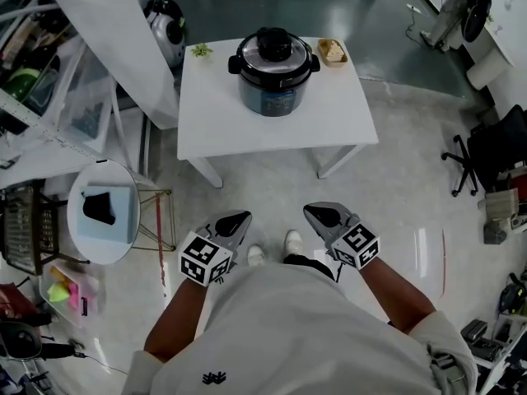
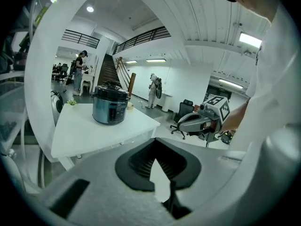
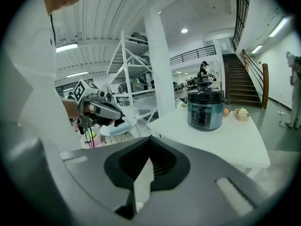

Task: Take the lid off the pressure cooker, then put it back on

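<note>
Pressure cooker [image 1: 274,71] lidded, panel [image 1: 280,101] unreadable, left gripper [image 1: 243,216], right gripper [image 1: 310,211], jaws pressed together

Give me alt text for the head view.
A person faces a white table holding a pressure cooker with its lid on. The left gripper and right gripper, both shut and empty, point toward it without reaching it.

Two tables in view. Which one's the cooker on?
The white square table, with the pressure cooker near its far edge. The small round table bears a pale blue item instead.
</note>
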`<state>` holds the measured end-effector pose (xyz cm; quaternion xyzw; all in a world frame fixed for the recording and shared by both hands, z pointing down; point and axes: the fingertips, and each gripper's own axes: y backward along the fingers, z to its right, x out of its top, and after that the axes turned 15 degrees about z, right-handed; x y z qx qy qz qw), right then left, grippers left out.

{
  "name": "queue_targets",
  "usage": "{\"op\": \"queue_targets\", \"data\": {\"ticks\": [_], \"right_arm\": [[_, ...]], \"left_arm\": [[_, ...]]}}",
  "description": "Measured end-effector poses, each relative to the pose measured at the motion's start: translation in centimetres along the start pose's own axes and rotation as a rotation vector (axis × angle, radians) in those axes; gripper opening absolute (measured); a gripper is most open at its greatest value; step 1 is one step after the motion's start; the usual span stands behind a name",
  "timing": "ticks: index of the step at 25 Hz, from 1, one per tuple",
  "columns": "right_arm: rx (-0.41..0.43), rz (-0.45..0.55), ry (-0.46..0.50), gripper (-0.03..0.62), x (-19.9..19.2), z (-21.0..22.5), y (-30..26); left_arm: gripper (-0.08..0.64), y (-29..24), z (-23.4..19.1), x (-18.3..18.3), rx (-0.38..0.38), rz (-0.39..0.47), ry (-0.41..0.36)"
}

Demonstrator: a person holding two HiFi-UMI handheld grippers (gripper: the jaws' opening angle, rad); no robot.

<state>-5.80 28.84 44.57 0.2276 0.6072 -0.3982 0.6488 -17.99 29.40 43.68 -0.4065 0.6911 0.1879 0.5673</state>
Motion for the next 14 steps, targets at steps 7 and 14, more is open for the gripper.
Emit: {"op": "queue_targets", "data": {"ticks": [7,14], "right_arm": [[-0.043,-0.037,0.01,0.011,-0.9,-1.6,0.5],[-0.057,-0.05,0.002,0.011,-1.8,-2.5,3.2]], "left_arm": [[0.006,0.2,-0.3,-2.1,-0.045,-0.022,-0.037],[0.006,-1.3,1.8,-3.7,-0.102,-0.06,-0.082]]}}
